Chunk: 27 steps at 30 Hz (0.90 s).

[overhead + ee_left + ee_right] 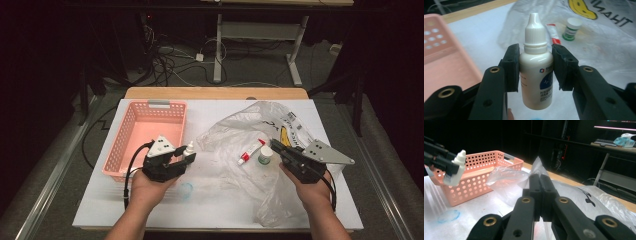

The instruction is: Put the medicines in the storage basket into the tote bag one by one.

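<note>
Left tongs [535, 67] gripping dropper bottle [535, 75], upright, tip up

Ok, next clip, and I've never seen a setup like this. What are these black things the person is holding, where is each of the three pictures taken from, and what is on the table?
A person sits at a white table and holds a hand-operated two-jaw clamp in each hand; there is no robot arm. The high view looks down from above. The other two come from cameras riding on each clamp, looking along its black jaws.

The left gripper is closed on a small white dropper bottle, lifted beside the pink basket. The right gripper is pinched shut on a fold of the clear plastic bag, which spreads over the table's right half. On the bag lie a small red-and-white tube and a little green-and-white jar.
</note>
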Motion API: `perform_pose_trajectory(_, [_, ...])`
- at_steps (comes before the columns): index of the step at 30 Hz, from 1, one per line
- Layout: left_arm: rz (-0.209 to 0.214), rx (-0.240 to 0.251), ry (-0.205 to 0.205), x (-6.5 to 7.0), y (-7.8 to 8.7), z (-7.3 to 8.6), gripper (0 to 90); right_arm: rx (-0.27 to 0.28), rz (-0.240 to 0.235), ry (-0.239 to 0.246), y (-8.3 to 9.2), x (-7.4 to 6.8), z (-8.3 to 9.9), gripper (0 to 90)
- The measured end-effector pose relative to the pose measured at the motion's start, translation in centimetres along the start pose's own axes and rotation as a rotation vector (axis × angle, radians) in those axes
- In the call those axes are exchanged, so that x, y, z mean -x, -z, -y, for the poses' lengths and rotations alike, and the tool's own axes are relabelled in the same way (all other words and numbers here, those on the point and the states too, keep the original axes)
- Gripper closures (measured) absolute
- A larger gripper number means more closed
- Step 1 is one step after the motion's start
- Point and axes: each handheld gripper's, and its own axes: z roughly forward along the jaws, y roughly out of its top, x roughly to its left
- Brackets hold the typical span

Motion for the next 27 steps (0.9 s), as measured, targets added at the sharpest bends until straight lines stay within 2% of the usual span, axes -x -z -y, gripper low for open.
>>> perform_pose_trajectory(4, [0.056, -0.026, -0.025, 1.6, -1.8, -0.2, 58.4, 0.001, 0.001, -0.002, 0.0, 0.0, 0.0, 90.0])
perform_pose_trajectory(10, [0.098, -0.072, -0.063, 3.7, -5.4, -0.2, 58.3, 0.001, 0.001, -0.004, 0.0, 0.0, 0.0, 90.0])
perform_pose_trajectory(18, [0.133, -0.058, -0.059, 5.0, -10.3, -1.4, 58.2, 0.003, -0.001, -0.002, 0.0, 0.0, 0.0, 90.0])
perform_pose_trajectory(22, [0.134, -0.089, -0.071, 5.9, -13.0, -1.9, 58.3, 0.004, -0.002, -0.005, 0.0, 0.0, 0.0, 90.0])
perform_pose_trajectory(27, [0.13, -0.085, -0.074, 6.6, -15.8, -2.3, 58.2, 0.005, -0.003, -0.008, 0.1, 0.1, 0.0, 90.0])
